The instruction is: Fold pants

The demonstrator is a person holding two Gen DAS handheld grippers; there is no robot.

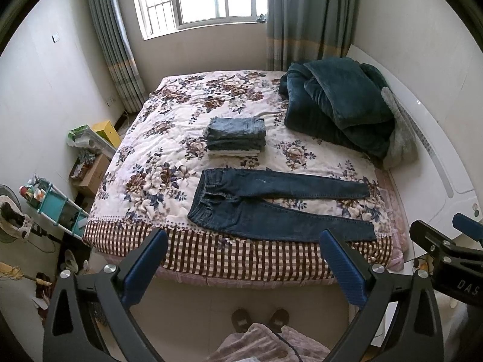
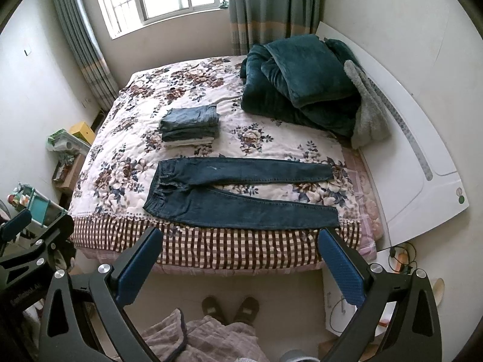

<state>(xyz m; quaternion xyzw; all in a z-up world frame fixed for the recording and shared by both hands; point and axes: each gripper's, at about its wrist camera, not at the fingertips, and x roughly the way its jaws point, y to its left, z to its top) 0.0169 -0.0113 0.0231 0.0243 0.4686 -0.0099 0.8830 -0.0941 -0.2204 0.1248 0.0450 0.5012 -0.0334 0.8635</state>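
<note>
Dark blue jeans (image 1: 271, 205) lie flat near the front edge of the bed, waist to the left, both legs spread apart to the right; they also show in the right wrist view (image 2: 241, 193). My left gripper (image 1: 243, 241) is open and empty, held above the floor in front of the bed. My right gripper (image 2: 240, 238) is open and empty too, beside the left one; its tip (image 1: 437, 241) shows at the right edge of the left wrist view.
A stack of folded jeans (image 1: 237, 137) sits mid-bed on the floral quilt (image 1: 145, 163). A teal blanket pile (image 1: 335, 105) lies at the white headboard (image 1: 437, 163), right. Boxes and a shelf (image 1: 57, 205) crowd the floor left. My feet (image 1: 259, 319) stand below.
</note>
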